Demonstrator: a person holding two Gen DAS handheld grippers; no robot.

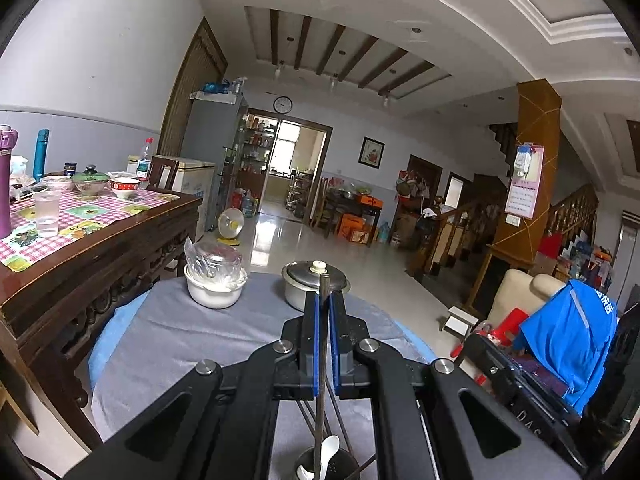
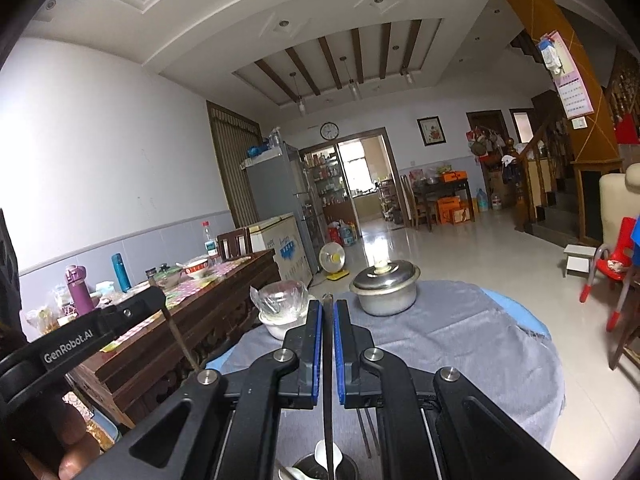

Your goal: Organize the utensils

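Note:
My left gripper [image 1: 324,300] is shut on a dark chopstick [image 1: 322,360] held upright; its lower end reaches into a dark utensil holder [image 1: 326,466] at the bottom edge, beside a white spoon [image 1: 328,450]. My right gripper [image 2: 328,312] is shut on another dark chopstick [image 2: 327,380], also upright, its lower end at the holder [image 2: 320,468] with white spoons [image 2: 326,454]. Loose chopsticks [image 2: 366,432] lie on the grey cloth. The left gripper [image 2: 158,300] with its chopstick shows at the left of the right wrist view.
The round table has a grey cloth [image 1: 180,344]. On it stand a white bowl covered with plastic film [image 1: 214,280] and a lidded metal pot [image 1: 314,284]. A wooden dining table [image 1: 92,232] with dishes is at left. A red chair [image 2: 612,268] is at right.

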